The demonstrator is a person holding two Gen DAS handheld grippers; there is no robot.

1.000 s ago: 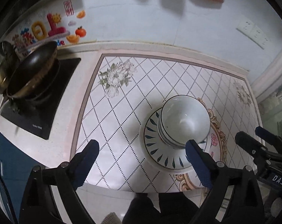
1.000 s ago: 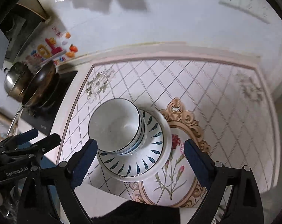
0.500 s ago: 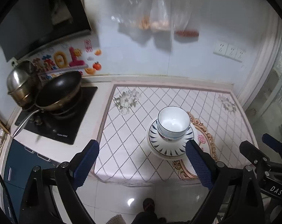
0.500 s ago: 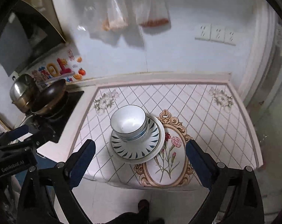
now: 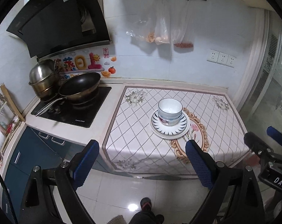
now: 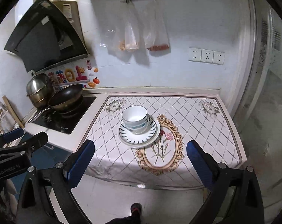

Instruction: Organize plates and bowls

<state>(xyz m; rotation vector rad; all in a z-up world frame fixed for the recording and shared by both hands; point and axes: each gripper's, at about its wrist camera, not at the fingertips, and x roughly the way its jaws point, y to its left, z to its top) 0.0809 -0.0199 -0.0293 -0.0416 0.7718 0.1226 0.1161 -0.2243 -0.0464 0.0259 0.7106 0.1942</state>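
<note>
White bowls (image 5: 170,114) (image 6: 135,119) with blue bands are nested upright on a stack of plates (image 5: 170,128) (image 6: 139,137) with dark leaf marks on the rim. The stack stands mid-counter on a patterned cloth (image 5: 141,130) (image 6: 197,123). My left gripper (image 5: 141,160) is open and empty, held well back from the counter over the floor. Open and empty too, my right gripper (image 6: 140,160) hangs at a similar distance. The right gripper (image 5: 267,149) shows at the right edge of the left wrist view, the left gripper (image 6: 19,141) at the left edge of the right wrist view.
A black wok (image 5: 79,87) and steel pots (image 5: 43,80) sit on the cooktop (image 5: 72,110) left of the cloth, under a range hood (image 5: 57,18). Plastic bags (image 5: 165,31) hang on the wall. A person's foot (image 5: 146,205) stands on the tiled floor below.
Both grippers have pulled back and up from just over the bowl and plate stack to well clear of the counter. The stack has stayed in place.
</note>
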